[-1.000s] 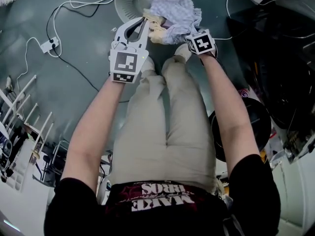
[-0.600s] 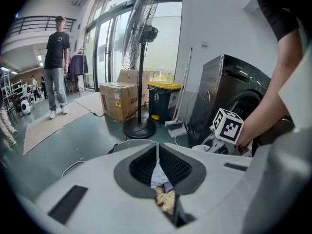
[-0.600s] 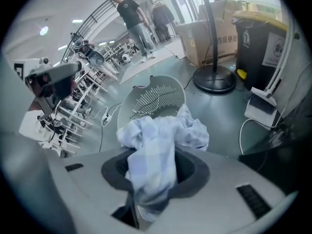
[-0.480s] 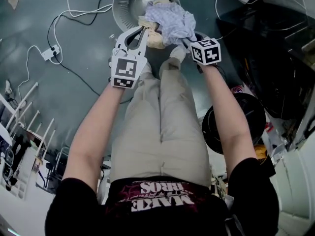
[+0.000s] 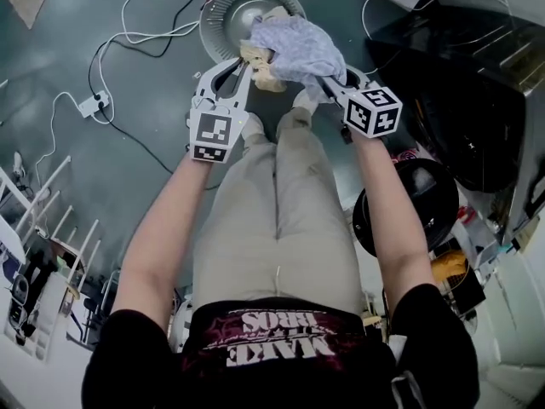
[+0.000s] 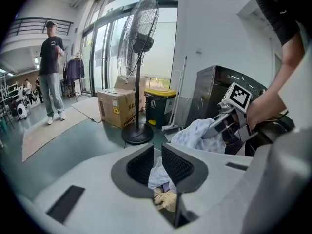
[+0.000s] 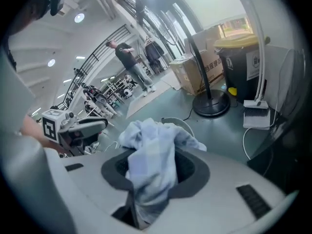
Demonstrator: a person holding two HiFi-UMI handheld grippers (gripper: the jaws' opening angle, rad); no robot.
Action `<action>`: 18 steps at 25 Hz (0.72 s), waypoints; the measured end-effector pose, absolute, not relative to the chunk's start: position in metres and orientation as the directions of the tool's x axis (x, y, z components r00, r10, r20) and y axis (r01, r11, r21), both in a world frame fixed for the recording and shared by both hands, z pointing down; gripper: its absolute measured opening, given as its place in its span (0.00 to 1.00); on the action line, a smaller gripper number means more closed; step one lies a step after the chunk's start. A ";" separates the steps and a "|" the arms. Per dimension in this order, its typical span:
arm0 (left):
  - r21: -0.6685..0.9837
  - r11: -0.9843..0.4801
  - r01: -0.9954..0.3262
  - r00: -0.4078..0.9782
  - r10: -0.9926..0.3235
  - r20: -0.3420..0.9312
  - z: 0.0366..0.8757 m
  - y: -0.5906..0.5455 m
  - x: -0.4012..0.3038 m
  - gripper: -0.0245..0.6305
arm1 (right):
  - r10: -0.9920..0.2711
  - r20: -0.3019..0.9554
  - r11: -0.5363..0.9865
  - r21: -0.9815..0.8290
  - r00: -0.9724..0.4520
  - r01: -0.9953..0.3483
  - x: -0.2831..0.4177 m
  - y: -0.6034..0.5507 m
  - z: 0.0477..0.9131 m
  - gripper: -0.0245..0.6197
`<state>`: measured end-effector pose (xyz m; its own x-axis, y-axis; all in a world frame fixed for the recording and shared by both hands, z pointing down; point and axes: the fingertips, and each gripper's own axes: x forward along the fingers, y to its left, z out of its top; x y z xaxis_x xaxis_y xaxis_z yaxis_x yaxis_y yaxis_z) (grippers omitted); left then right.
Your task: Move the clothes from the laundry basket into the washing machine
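My left gripper [image 5: 243, 56] hangs above the round white laundry basket [image 5: 220, 14]. Its jaws are opening a little, and the pads still pinch a cream garment [image 6: 165, 200] together with a fold of pale cloth. My right gripper [image 5: 330, 82] is shut on a light blue checked garment [image 5: 298, 45], which bunches over its jaws [image 7: 146, 140] and drapes across to the left gripper. Both garments hang off the floor, above the basket's near rim. A dark washing machine [image 5: 464, 92] stands at the right.
A pedestal fan [image 6: 139, 38], a cardboard box [image 6: 116, 107] and a yellow-lidded bin [image 6: 160, 106] stand ahead. White cables and a power strip [image 5: 92, 103] lie on the green floor at the left. A black round tub [image 5: 409, 207] sits by my right leg. A person [image 6: 51, 72] stands far off.
Both grippers have risen from the basket with the garments in them, the right one farther. The blue garment now hangs higher and spreads across both grippers.
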<state>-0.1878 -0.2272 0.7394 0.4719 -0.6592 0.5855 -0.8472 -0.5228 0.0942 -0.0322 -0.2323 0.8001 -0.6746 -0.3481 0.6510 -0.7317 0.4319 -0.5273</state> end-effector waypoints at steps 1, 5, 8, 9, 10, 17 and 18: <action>0.097 -0.522 -0.847 0.473 -0.660 0.584 0.735 -0.225 -0.190 0.11 | -0.364 0.644 0.429 -0.526 -0.673 -0.734 -0.032 -0.233 0.792 0.26; 0.097 -0.533 -0.840 0.480 -0.650 0.589 0.722 -0.212 -0.199 0.17 | -0.415 0.612 0.419 -0.528 -0.673 -0.739 -0.033 -0.234 0.761 0.26; 0.099 -0.547 -0.831 0.490 -0.636 0.597 0.712 -0.200 -0.205 0.22 | -0.437 0.587 0.424 -0.534 -0.682 -0.731 -0.036 -0.231 0.734 0.26; 0.100 -0.552 -0.828 0.494 -0.633 0.596 0.709 -0.197 -0.206 0.23 | -0.442 0.579 0.429 -0.534 -0.685 -0.728 -0.037 -0.229 0.725 0.26; 0.100 -0.557 -0.824 0.498 -0.630 0.596 0.706 -0.194 -0.208 0.24 | -0.449 0.571 0.437 -0.532 -0.688 -0.726 -0.038 -0.228 0.714 0.26; 0.117 -0.606 -0.787 0.548 -0.599 0.583 0.699 -0.184 -0.206 0.30 | -0.508 0.482 0.508 -0.502 -0.714 -0.700 -0.040 -0.222 0.623 0.26; 0.118 -0.614 -0.781 0.557 -0.596 0.578 0.697 -0.183 -0.202 0.30 | -0.516 0.470 0.515 -0.498 -0.716 -0.698 -0.040 -0.222 0.610 0.26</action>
<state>-0.2023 -0.1834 0.6968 0.5566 -0.5963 0.5785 -0.7805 -0.6139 0.1181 -0.0395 -0.2216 0.6102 -0.7162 -0.5162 0.4698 -0.6978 0.5146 -0.4983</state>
